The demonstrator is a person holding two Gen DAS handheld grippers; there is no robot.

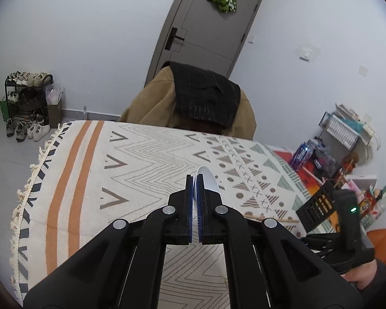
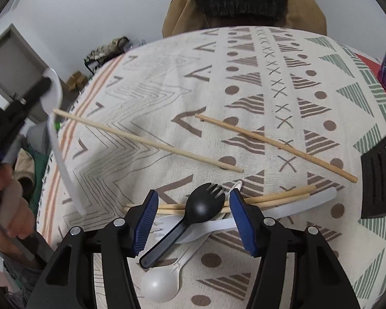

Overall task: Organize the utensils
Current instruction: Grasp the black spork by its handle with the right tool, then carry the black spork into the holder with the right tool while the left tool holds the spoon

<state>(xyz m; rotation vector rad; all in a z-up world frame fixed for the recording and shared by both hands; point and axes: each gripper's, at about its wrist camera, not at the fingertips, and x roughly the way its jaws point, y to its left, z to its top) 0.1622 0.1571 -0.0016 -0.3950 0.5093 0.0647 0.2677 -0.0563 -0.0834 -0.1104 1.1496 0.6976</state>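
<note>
While the left gripper (image 1: 195,180) is lifted above the patterned tablecloth (image 1: 90,170), its two blue-padded fingers are pressed together on a white plastic spoon (image 1: 205,180). The pale bowl stands out beyond the fingertips, and in the right wrist view the long handle hangs down toward the cloth. I think it is held up like this so it can be carried away from the pile without dragging the other pieces.

The right gripper (image 2: 194,215) is low over the heap of utensils near the table edge, and its fingers are spread wide and hold nothing. Between them lies a black spork (image 2: 195,212), with its head up and its handle slanting down to the left, resting across a white fork (image 2: 167,222) and a white knife (image 2: 283,212). Under these is a pair of wooden chopsticks (image 2: 283,195), and closer to the camera a second white spoon (image 2: 159,287). The spread fingers on both sides of the spork suggest to me that this is the next piece to take (it lies on top, so it is the easiest).

Two single chopsticks lie apart further on the cloth, one (image 2: 146,140) toward the left and one (image 2: 278,145) toward the right. A black slotted holder (image 2: 380,177) stands at the right edge, probably the place for the sorted pieces. Most of the sorting seems not yet done.
</note>
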